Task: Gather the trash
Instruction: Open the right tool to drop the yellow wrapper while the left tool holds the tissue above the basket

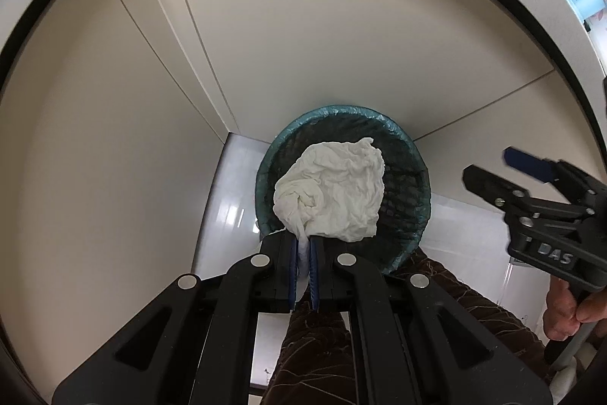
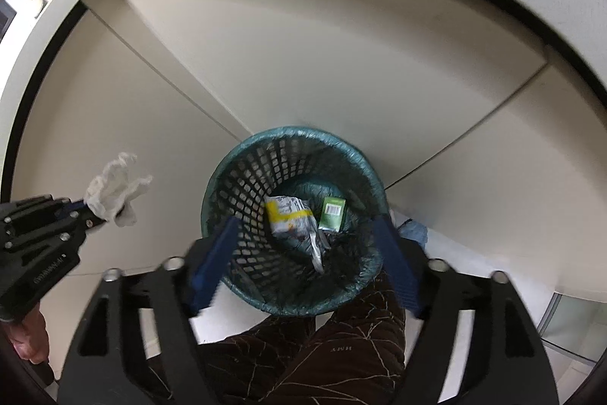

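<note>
A left hand-held gripper pinches a twisted corner of a crumpled white tissue between its blue pads, holding the wad in the air above the rim of a teal mesh wastebasket. The right hand-held gripper hangs over the same basket with its jaws spread wide and nothing between them; the basket shows through the gap. The basket stands on the floor against pale cabinet panels, close to the person's brown trouser legs. A thin liner is folded over its rim, and at the bottom lie a yellow-and-white wrapper and a small green carton.

The tissue looks very light and soft, likely to crush flat and drift rather than drop straight, so the bunched, twisted corner seems the surest place to hold it; a loose edge could tear or slip. Judging by its position, the tissue is about to be let go into the basket.
</note>
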Action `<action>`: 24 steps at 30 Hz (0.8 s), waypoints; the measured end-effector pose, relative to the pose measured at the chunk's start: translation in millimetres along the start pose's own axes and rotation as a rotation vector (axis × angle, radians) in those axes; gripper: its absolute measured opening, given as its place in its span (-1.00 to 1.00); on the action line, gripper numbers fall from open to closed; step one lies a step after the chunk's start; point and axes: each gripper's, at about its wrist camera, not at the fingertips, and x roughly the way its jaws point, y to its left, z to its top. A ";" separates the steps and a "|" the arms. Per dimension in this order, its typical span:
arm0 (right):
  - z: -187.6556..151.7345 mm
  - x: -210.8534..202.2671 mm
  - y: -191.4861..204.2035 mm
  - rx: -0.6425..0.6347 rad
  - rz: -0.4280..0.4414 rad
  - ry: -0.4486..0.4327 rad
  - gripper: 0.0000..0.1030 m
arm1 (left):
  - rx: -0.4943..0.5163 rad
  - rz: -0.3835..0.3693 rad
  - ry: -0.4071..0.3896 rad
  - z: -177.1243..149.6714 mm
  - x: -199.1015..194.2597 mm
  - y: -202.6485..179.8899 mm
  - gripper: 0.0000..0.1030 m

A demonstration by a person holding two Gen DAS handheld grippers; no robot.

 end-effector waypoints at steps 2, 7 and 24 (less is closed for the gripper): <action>0.9 -0.9 -9.5 0.020 -0.010 -0.002 0.65 | 0.010 0.005 0.003 0.9 4.5 -4.8 -0.92; 0.7 -10.4 -25.8 0.062 -0.030 -0.027 0.81 | 0.051 0.001 0.003 4.7 12.7 -17.4 -0.92; -3.0 -25.5 -71.3 0.151 -0.079 -0.036 0.83 | 0.175 -0.015 0.073 9.9 61.0 -55.9 -0.92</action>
